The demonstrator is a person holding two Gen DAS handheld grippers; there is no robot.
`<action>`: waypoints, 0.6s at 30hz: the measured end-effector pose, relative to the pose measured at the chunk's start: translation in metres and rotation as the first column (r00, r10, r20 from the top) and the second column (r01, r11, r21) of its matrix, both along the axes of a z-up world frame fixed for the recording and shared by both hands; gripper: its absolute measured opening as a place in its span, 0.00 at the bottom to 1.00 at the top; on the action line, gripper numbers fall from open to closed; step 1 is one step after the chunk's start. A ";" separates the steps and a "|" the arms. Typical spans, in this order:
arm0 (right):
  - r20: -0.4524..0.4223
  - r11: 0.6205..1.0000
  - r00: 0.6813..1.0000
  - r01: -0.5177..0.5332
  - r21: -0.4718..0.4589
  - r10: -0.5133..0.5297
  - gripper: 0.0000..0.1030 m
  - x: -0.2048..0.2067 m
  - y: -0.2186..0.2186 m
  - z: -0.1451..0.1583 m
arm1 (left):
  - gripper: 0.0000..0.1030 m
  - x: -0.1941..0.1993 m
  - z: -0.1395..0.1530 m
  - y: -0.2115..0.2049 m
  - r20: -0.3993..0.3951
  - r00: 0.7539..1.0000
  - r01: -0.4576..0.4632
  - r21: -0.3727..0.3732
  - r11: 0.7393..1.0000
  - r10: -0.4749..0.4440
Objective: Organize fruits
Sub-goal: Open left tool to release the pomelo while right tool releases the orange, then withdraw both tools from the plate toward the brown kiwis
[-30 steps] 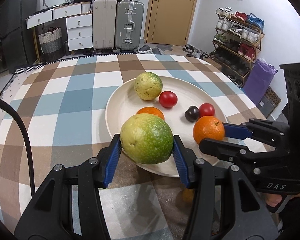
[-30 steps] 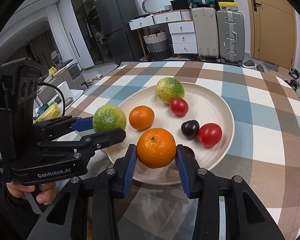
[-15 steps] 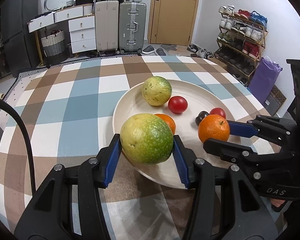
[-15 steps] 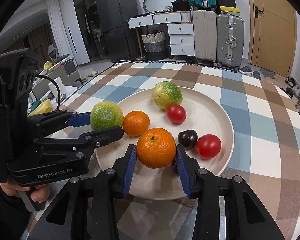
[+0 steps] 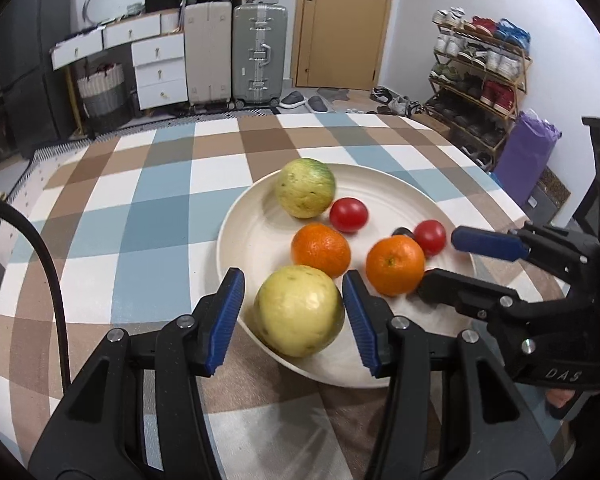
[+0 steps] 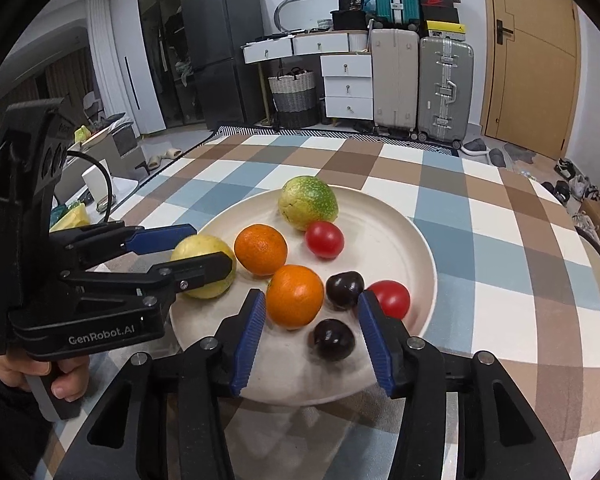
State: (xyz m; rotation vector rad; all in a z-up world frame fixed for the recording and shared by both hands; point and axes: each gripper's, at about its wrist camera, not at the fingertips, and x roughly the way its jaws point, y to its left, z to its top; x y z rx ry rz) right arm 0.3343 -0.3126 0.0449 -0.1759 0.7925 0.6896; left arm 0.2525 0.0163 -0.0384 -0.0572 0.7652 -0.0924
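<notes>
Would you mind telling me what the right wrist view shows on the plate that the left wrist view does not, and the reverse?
Only the right wrist view shows both dark plums clearly, and a hand on the left gripper's handle. Only the left wrist view shows the shoe rack and purple bag. Both show the plate, two oranges, two green-yellow fruits, two tomatoes, and the open left gripper and right gripper.
</notes>
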 end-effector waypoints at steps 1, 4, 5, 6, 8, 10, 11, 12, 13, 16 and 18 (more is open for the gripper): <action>-0.001 1.000 1.000 0.004 0.001 -0.004 0.56 -0.001 -0.002 0.000 | 0.47 -0.002 0.001 -0.002 0.000 1.000 0.008 0.004 1.000 -0.008; -0.010 1.000 1.000 0.016 0.010 -0.015 0.65 -0.006 -0.011 0.002 | 0.59 -0.011 0.004 -0.005 0.004 1.000 0.010 0.009 1.000 -0.010; -0.016 1.000 1.000 0.024 0.018 -0.023 0.69 -0.008 -0.015 0.003 | 0.67 -0.015 0.006 -0.004 0.007 1.000 0.005 0.003 1.000 -0.005; -0.023 0.999 0.999 0.030 0.028 -0.029 0.72 -0.009 -0.018 0.003 | 0.71 -0.018 0.008 -0.003 0.011 1.000 0.000 -0.004 1.000 0.000; -0.038 0.998 0.998 0.044 0.052 -0.042 0.83 -0.011 -0.024 0.005 | 0.81 -0.027 0.011 0.000 0.021 1.000 -0.015 -0.024 1.000 0.016; -0.053 0.995 0.997 0.062 0.072 -0.058 0.89 -0.013 -0.031 0.007 | 0.81 -0.034 0.015 0.003 0.021 0.999 -0.025 -0.034 0.999 0.026; -0.060 0.995 0.996 0.068 0.077 -0.064 0.92 -0.014 -0.033 0.007 | 0.83 -0.038 0.017 0.005 0.019 0.999 -0.032 -0.037 0.999 0.033; -0.064 0.994 0.995 0.076 0.080 -0.071 0.94 -0.015 -0.035 0.008 | 0.85 -0.042 0.019 0.006 0.019 0.999 -0.037 -0.037 0.999 0.038; -0.061 0.993 0.995 0.081 0.086 -0.076 0.97 -0.016 -0.036 0.009 | 0.90 -0.045 0.020 0.007 0.021 0.999 -0.042 -0.036 0.998 0.043; -0.056 0.991 0.995 0.084 0.099 -0.079 0.99 -0.023 -0.040 0.012 | 0.99 -0.061 0.026 0.011 0.039 0.998 -0.055 -0.033 0.998 0.057; -0.069 0.992 0.995 0.083 0.099 -0.077 1.00 -0.025 -0.040 0.010 | 0.99 -0.070 0.029 0.012 0.044 0.997 -0.055 -0.040 0.998 0.057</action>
